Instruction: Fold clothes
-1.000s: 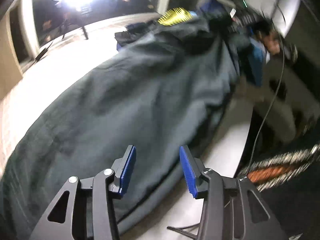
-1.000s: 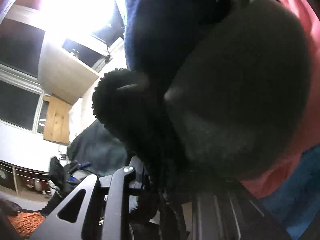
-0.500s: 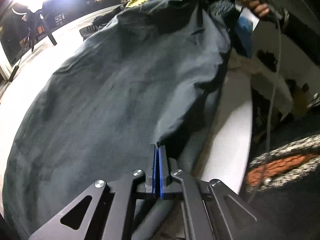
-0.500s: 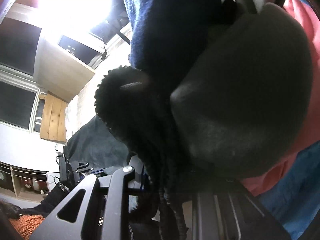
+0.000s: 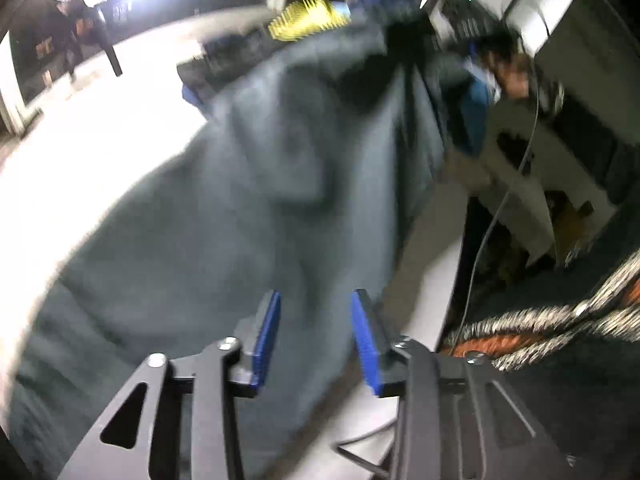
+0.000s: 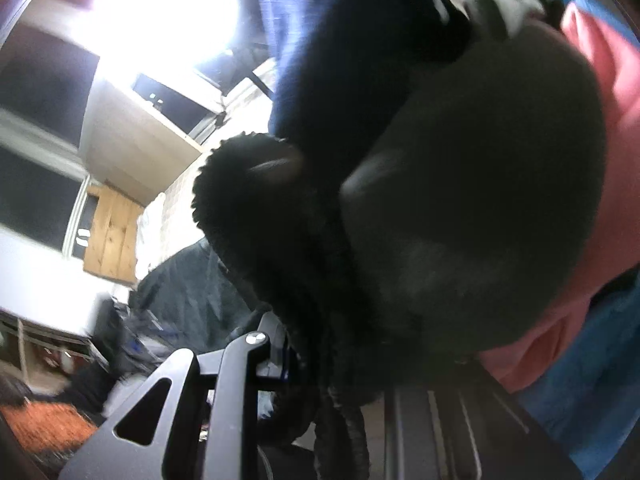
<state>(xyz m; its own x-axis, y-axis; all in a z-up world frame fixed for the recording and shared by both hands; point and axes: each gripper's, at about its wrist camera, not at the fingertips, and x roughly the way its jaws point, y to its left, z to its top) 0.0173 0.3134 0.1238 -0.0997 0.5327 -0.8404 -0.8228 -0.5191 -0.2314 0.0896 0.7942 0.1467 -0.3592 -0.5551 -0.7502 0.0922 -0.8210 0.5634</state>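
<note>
A large dark grey garment (image 5: 248, 208) lies spread along the white table (image 5: 80, 152), lifted at its far end. My left gripper (image 5: 316, 332) is open, its blue pads (image 5: 267, 336) just above the garment's near edge, holding nothing. In the right wrist view, dark grey cloth (image 6: 472, 208) bunches close over the lens, with a black ribbed hem (image 6: 256, 208) hanging down over my right gripper (image 6: 320, 368). Its jaws are hidden by the cloth; it looks shut on the garment. The far part of the garment (image 6: 188, 292) shows lower left.
A pile of clothes with a yellow piece (image 5: 304, 20) sits at the table's far end. Pink cloth (image 6: 596, 120) and blue cloth (image 6: 592, 360) lie at right. A cable (image 5: 492, 216) hangs off the table's right edge above an orange rug (image 5: 520, 340).
My left gripper was open, shut on the garment's edge half a second ago, and is open again, drawn back a little. The right gripper keeps its hold; the view shifts slightly.
</note>
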